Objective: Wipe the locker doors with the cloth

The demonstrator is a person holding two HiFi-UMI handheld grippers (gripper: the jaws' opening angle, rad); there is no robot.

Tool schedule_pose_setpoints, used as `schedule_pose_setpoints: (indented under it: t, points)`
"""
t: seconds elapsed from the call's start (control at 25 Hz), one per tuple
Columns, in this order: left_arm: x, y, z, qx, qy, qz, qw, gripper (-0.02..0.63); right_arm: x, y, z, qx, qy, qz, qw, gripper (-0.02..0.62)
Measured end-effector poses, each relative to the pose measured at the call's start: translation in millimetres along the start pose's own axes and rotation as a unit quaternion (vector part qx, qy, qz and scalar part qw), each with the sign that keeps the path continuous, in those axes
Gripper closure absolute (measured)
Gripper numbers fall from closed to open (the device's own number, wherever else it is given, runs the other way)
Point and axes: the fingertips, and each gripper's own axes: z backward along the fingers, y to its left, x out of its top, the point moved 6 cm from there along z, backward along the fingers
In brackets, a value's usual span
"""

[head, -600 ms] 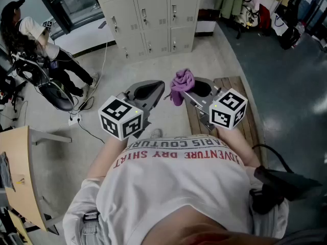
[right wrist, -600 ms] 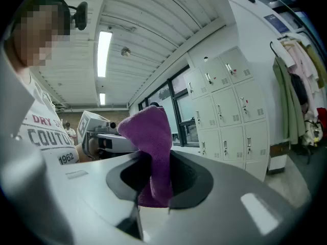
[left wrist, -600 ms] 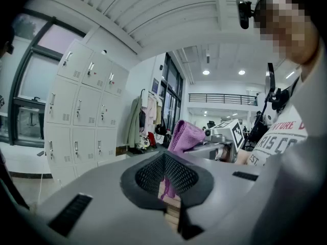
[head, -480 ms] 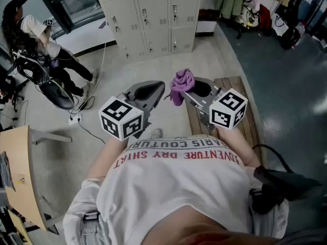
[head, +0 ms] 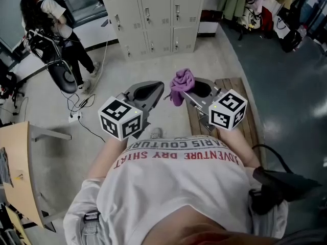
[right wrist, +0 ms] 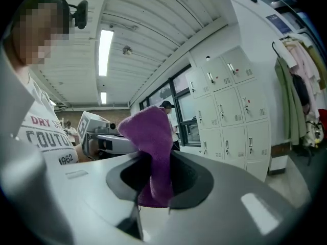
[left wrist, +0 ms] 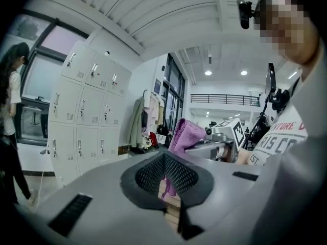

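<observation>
My right gripper (head: pixel 190 90) is shut on a purple cloth (head: pixel 181 84), which bunches up and hangs over its tip; in the right gripper view the cloth (right wrist: pixel 150 152) fills the gap between the jaws. My left gripper (head: pixel 149 92) is held beside it at chest height, shut with nothing in it; its jaws meet in the left gripper view (left wrist: pixel 168 208). The pale grey lockers (head: pixel 153 14) stand across the floor ahead, apart from both grippers, and show as lockers (left wrist: pixel 82 116) at the left and as lockers (right wrist: pixel 230 116) at the right.
A wooden bench (head: pixel 245 111) lies just below my right gripper. A person (head: pixel 56 29) stands with equipment at the far left near the lockers. Clothes (head: pixel 255 4) hang at the back right. A wooden table edge (head: pixel 20 177) and floor cables (head: pixel 84 111) lie at the left.
Both grippers and the cloth stay put. The view has shifted slightly, and the person at the far left now appears further right and nearer the lockers.
</observation>
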Motion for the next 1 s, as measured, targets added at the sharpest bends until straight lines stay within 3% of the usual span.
schedule_pose_setpoints:
  t: [0.32,0.48,0.76,1.0]
  points:
    - [10.2,-2.5,20.1,0.018,-0.011,0.006,0.9998,0.606,12.2,19.1,-3.3,0.046,-0.005,0.0,0.999,0.511]
    - [-10.7,11.0,37.8,0.038,-0.013,0.025,0.9989,0.606,-8.3,30.5,-24.3,0.07,0.004,-0.003,0.998,0.512]
    - [-13.6,72.5,49.9,0.055,-0.03,0.031,0.9975,0.606,-1.8,10.8,-91.8,0.083,-0.022,0.018,0.996,0.512]
    - [7.9,177.6,50.7,0.058,-0.06,0.023,0.9963,0.606,16.6,-35.1,-184.6,0.096,-0.017,0.004,0.995,0.515]
